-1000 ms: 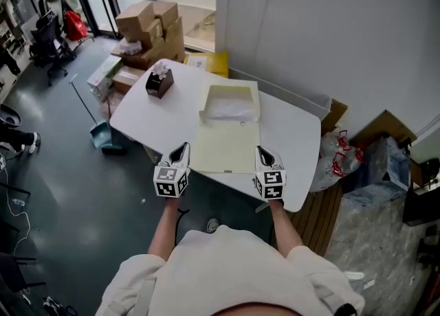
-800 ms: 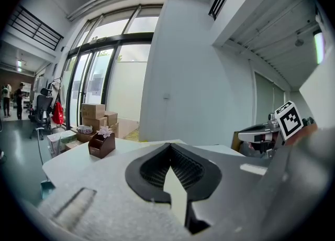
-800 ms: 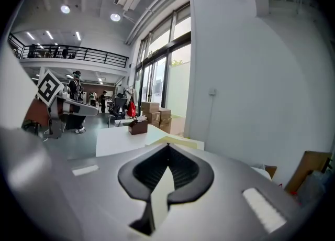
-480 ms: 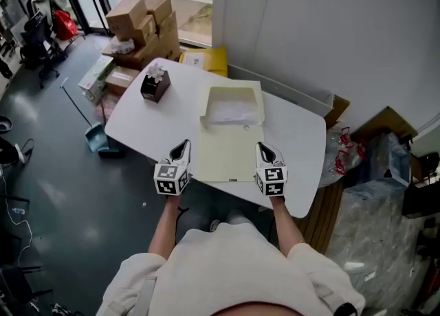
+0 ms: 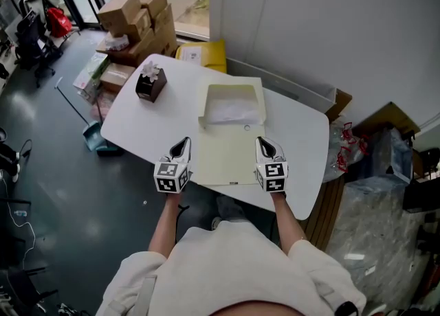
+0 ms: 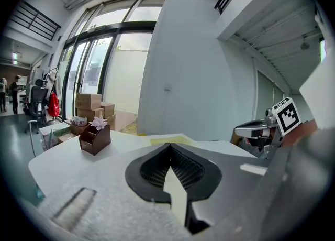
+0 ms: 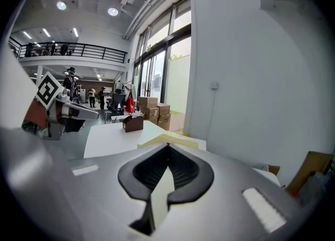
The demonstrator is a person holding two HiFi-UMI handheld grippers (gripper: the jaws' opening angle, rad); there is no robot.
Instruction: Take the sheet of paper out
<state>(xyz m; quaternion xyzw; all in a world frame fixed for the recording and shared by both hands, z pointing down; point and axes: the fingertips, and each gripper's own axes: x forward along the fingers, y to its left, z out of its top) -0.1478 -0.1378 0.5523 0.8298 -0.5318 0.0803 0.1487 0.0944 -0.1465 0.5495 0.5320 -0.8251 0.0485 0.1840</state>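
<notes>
A pale yellow file box [image 5: 205, 102] lies open in the middle of the white table [image 5: 137, 122]. Its lid [image 5: 227, 160] is folded flat toward me. White paper [image 5: 230, 110] rests in the tray. My left gripper [image 5: 180, 146] hovers just left of the lid and my right gripper [image 5: 265, 145] just right of it. Both are shut and hold nothing. In the left gripper view the meeting jaw tips [image 6: 168, 146] point past the box [image 6: 168, 140]. In the right gripper view the shut tips [image 7: 168, 146] face the box [image 7: 175, 140].
A brown tissue holder [image 5: 150, 82] stands at the table's far left. Cardboard boxes [image 5: 132, 14] and a yellow package [image 5: 203, 53] sit on the floor beyond it. A dustpan [image 5: 97, 137] lies at the left, bags [image 5: 345, 151] at the right. A wall runs behind the table.
Both grippers have moved forward from the table's near edge to flank the box lid. Both stayed shut.
</notes>
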